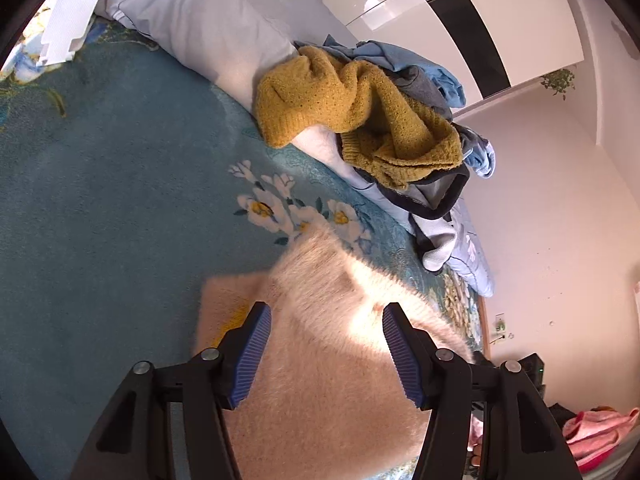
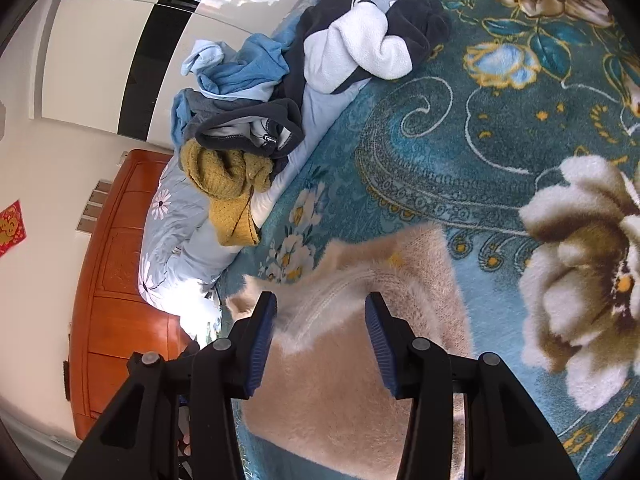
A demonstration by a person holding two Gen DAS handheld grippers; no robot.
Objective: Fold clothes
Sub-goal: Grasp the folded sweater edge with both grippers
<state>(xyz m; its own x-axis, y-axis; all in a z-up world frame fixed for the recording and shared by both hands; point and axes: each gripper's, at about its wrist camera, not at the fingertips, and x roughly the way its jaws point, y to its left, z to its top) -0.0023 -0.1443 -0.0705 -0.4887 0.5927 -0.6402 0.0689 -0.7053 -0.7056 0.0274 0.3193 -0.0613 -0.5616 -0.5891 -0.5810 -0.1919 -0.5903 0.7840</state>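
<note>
Fuzzy beige sweater (image 1: 332, 360) lying on the teal floral blanket (image 1: 100, 200), both grippers above it.

The sweater is soft, long-piled knit, partly folded with an angled edge. The left gripper (image 1: 326, 320) and right gripper (image 2: 320, 308) have their ribbed blue pads spread apart, clamping nothing. Beyond, a chunky mustard knit (image 1: 352, 116) and blue clothes (image 2: 240, 68) lie heaped on a pale quilt (image 1: 200, 16).

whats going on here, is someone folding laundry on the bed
Yes. A person holds two grippers over a fuzzy beige sweater lying on the teal floral blanket. The left gripper and right gripper both hover with jaws open, gripping nothing. A pile with a mustard knit sweater waits beside the pillow.
</note>
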